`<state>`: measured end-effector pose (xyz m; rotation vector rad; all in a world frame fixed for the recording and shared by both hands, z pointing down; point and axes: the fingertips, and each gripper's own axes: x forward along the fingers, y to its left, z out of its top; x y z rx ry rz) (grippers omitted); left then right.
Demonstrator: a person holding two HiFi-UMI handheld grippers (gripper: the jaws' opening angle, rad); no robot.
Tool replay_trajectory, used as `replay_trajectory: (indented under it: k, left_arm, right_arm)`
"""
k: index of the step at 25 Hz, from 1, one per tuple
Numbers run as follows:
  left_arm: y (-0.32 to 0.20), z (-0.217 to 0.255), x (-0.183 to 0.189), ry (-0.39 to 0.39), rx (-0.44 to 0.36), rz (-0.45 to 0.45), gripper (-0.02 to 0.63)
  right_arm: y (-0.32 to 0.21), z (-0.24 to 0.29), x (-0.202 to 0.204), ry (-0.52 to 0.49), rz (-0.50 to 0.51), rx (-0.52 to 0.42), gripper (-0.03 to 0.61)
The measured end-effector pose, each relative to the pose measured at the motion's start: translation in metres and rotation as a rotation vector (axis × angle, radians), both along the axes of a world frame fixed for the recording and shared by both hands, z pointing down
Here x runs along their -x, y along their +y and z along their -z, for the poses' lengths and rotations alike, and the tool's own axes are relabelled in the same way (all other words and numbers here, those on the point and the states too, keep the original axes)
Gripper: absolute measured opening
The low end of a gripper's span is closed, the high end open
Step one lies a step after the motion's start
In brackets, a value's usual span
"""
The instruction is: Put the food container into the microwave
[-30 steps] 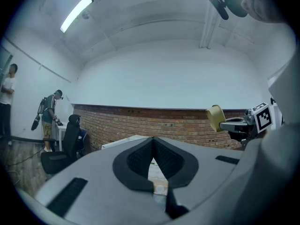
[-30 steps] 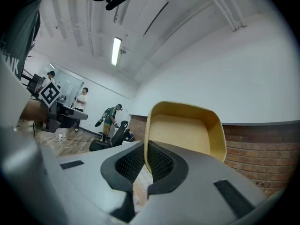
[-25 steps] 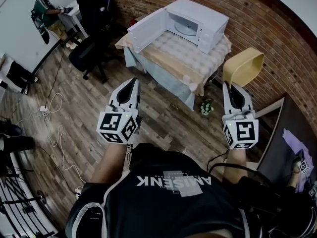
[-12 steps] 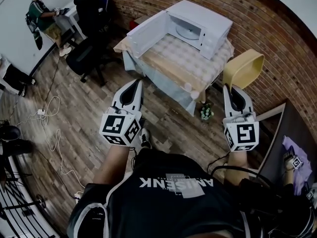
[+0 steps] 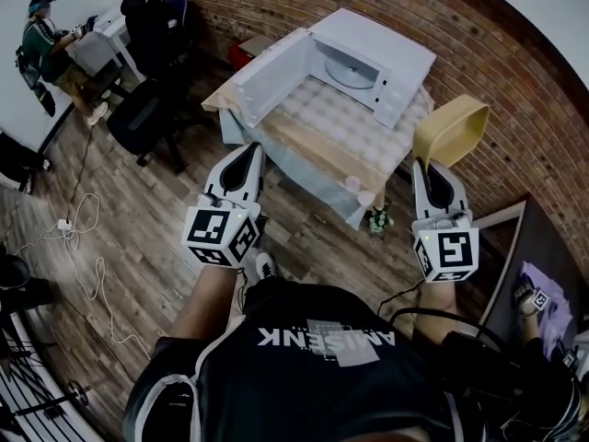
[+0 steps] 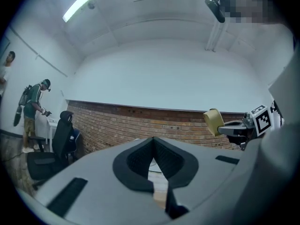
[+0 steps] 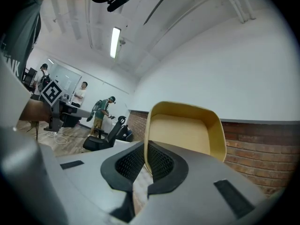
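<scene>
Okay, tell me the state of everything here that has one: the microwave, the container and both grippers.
microwave: door swung open, cavity empty.
food container: empty, tipped on its side, held in the air.
left gripper: jaws together, nothing between them.
right gripper: shut on the container's rim.

- A small table [image 5: 296, 143] stands against the brick wall, draped in a pale quilted cloth [image 5: 354, 122].
- A white microwave [image 5: 377, 53] sits at its far end, door swung wide open.
- A small pale cup [image 5: 352, 184] sits near the front corner.
- The table stands on a wooden plank floor [image 5: 156, 219].
</scene>
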<state>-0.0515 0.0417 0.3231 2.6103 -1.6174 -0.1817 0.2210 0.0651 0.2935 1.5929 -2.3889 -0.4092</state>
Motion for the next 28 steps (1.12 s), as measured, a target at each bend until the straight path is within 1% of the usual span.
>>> replay_trajectory:
  k: [6, 14, 22, 26, 28]
  left_arm:
    - [-0.035, 0.001, 0.025, 0.010, -0.008, -0.032, 0.011]
    - [-0.079, 0.001, 0.056, 0.018, -0.011, -0.082, 0.011]
    - [-0.127, 0.004, 0.094, 0.005, -0.027, -0.130, 0.011]
    - [-0.144, 0.001, 0.098, 0.010, -0.029, -0.173, 0.011]
    - [-0.151, -0.003, 0.099, 0.016, -0.025, -0.182, 0.011]
  right_arm:
    - [-0.030, 0.002, 0.030, 0.019, -0.014, 0.007, 0.044]
    - [-0.070, 0.008, 0.059, 0.026, -0.059, 0.006, 0.046]
    - [-0.107, 0.012, 0.095, 0.032, -0.115, -0.002, 0.046]
    - [-0.115, 0.008, 0.105, 0.038, -0.143, 0.009, 0.044]
    - [-0.121, 0.005, 0.111, 0.049, -0.135, 0.018, 0.044]
